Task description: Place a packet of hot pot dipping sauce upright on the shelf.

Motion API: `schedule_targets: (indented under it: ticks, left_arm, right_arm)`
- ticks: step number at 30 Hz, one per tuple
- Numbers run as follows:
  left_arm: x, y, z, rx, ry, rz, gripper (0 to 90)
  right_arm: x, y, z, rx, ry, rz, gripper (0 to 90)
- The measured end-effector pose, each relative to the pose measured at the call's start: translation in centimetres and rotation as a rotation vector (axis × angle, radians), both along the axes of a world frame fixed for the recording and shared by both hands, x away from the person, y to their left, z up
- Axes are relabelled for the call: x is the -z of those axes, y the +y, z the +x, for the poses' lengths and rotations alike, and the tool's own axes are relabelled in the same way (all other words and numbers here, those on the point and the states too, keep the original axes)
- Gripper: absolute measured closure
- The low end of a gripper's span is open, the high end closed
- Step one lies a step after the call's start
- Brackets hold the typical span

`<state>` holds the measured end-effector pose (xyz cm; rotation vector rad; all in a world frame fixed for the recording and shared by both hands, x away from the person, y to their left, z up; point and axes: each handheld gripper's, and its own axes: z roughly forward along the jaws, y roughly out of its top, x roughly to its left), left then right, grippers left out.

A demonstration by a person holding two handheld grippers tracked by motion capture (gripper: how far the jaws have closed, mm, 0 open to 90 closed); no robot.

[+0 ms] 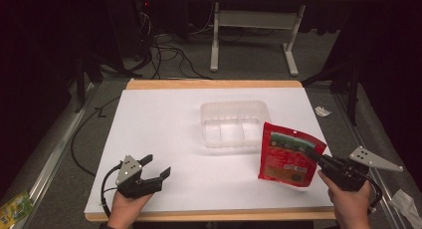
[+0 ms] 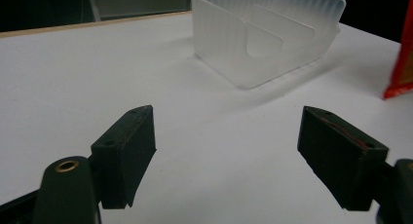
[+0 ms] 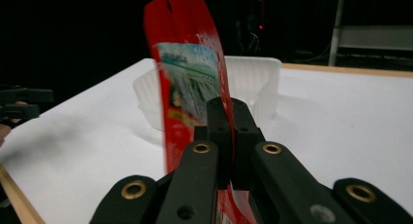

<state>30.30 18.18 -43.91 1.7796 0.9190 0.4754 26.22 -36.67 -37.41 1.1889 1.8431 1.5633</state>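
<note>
- The right gripper (image 1: 314,157) has its jaws pressed together on the edge of a red snack pouch (image 1: 287,154), pinching the pouch's right side as seen from the high view; the person's right hand (image 1: 351,204) grips the handle at the table's near right corner.
- The pouch stands off the white table (image 1: 164,134), tilted, with a green-and-white printed label near its top and a brown panel lower down — its upper left corner sits just beside the near right corner of the tub.
- In the right gripper view the pouch (image 3: 187,87) rises almost edge-on from between the closed black jaws, a small hang hole near its top.
- A clear plastic tub (image 1: 234,123) with inner dividers sits near the middle of the table, open side up.
- The left gripper (image 1: 158,167) rests at the near left of the table with its jaws spread wide apart and nothing between them — the left hand (image 1: 127,209) holds it from below.
- In the left gripper view the tub (image 2: 265,34) stands ahead of the open jaws, well apart from them, and a strip of the red pouch (image 2: 402,63) shows at the right edge.
</note>
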Motion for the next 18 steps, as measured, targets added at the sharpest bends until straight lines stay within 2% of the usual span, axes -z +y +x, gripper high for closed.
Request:
schedule_targets:
  ticks: [3,6,13,14,16,18]
  left_arm:
    - [0.0,0.0,0.0,0.002,0.001,-0.001,22.3]
    - [0.0,-0.2,0.0,0.007,0.003,-0.005,22.3]
    - [0.0,-1.3,0.1,0.034,0.008,-0.03,23.2]
    - [-0.3,-2.2,0.1,0.054,-0.008,-0.032,23.2]
    - [-0.4,-2.7,0.0,0.062,-0.012,-0.037,23.3]
    - [-0.8,-4.5,-0.1,0.105,-0.022,-0.045,23.3]
  right_arm:
    - [-0.2,0.4,-0.1,-0.023,-0.023,0.002,90.0]
    - [-0.7,1.2,-0.3,-0.025,-0.048,-0.028,90.0]
    - [-0.7,1.7,-0.2,-0.056,-0.064,-0.009,90.0]
    - [-0.7,1.9,-0.2,-0.065,-0.064,-0.011,90.0]
    - [-0.8,2.3,-0.2,-0.079,-0.065,-0.012,90.0]
    - [-0.8,2.8,-0.2,-0.096,-0.065,-0.015,90.0]
